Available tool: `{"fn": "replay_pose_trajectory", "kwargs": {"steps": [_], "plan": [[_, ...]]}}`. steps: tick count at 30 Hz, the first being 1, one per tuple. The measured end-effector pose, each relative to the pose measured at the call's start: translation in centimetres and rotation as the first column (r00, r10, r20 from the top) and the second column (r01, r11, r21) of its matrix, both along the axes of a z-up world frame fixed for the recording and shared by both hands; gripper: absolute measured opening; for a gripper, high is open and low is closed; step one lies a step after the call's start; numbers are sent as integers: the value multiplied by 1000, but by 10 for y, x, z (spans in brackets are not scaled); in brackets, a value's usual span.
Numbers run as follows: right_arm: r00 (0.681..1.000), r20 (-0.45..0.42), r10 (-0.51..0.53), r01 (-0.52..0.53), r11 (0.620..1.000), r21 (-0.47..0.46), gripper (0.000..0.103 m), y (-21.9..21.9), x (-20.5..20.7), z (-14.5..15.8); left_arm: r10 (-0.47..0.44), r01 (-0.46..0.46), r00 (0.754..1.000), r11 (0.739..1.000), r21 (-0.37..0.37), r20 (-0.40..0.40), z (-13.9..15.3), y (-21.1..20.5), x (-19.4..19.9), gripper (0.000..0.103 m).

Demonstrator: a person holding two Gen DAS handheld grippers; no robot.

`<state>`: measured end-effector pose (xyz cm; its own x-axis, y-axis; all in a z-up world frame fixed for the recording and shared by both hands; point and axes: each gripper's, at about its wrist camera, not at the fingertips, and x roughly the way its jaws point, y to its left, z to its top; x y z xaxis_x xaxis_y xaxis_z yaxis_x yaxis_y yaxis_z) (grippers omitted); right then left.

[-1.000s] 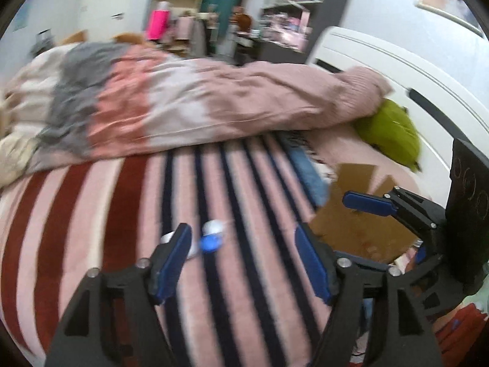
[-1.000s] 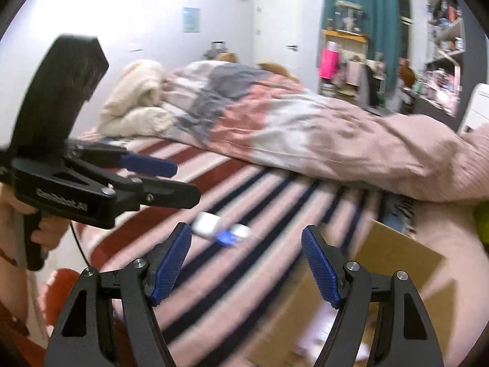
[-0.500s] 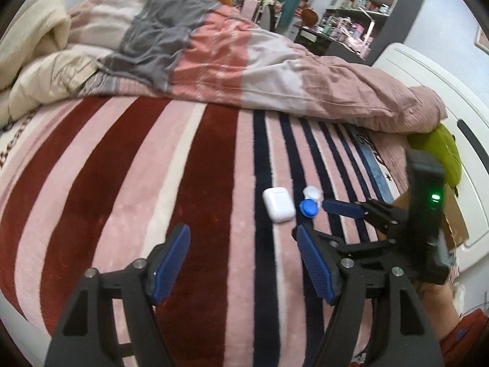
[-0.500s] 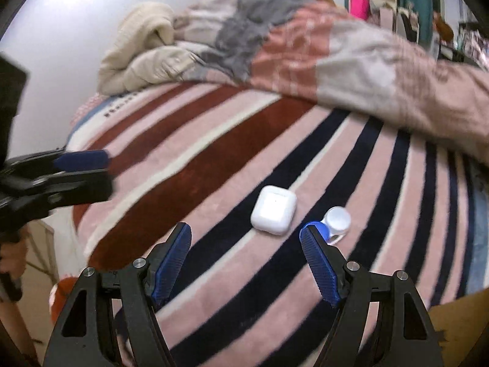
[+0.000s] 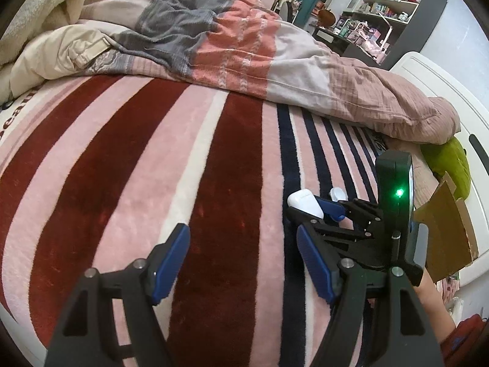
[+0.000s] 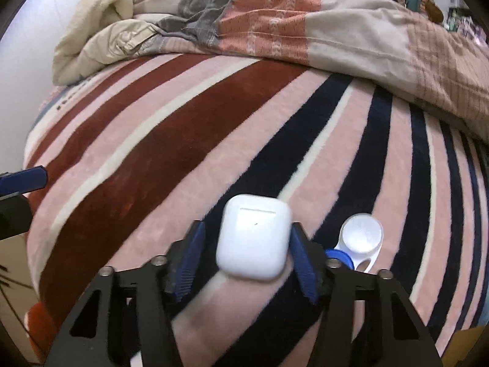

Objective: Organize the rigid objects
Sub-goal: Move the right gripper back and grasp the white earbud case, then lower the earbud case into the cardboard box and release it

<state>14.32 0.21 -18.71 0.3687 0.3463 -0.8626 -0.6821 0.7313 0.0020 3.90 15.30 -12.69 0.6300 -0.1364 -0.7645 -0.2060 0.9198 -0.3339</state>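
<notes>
A white earbud case lies on the striped blanket. My right gripper is low on the blanket with its blue pads either side of the case; the right pad is at the case, the left shows a small gap. A white and blue contact-lens case lies just right of it. In the left wrist view the earbud case sits between the right gripper's fingers, with the lens case behind. My left gripper is open and empty above the blanket.
A rumpled pink and grey duvet lies across the far side of the bed. An open cardboard box sits at the right edge by a green cushion and the white headboard. Cream bedding lies far left.
My right gripper has dropped down and forward onto the blanket and narrowed its jaws around the earbud case. My left gripper has held roughly still, open.
</notes>
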Motion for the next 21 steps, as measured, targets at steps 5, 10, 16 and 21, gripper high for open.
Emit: {"fn": "replay_pose_trajectory", "kwargs": {"steps": [5, 10, 16, 21], "plan": [[999, 35, 34, -33, 999, -27, 39, 2, -9, 1, -2, 2, 1000, 1000, 5, 0, 1, -1, 0, 69], [976, -96, 197, -189, 978, 93, 39, -1, -36, 4, -1, 1, 1000, 1000, 14, 0, 3, -4, -3, 69], [975, -12, 222, -222, 975, 18, 39, 3, -60, 1, -26, 27, 1000, 999, 30, -13, 12, -14, -5, 69], [971, 33, 239, -240, 968, 75, 39, -7, -70, 28, -133, 133, 991, 990, -37, 9, 31, -36, -9, 69]]}}
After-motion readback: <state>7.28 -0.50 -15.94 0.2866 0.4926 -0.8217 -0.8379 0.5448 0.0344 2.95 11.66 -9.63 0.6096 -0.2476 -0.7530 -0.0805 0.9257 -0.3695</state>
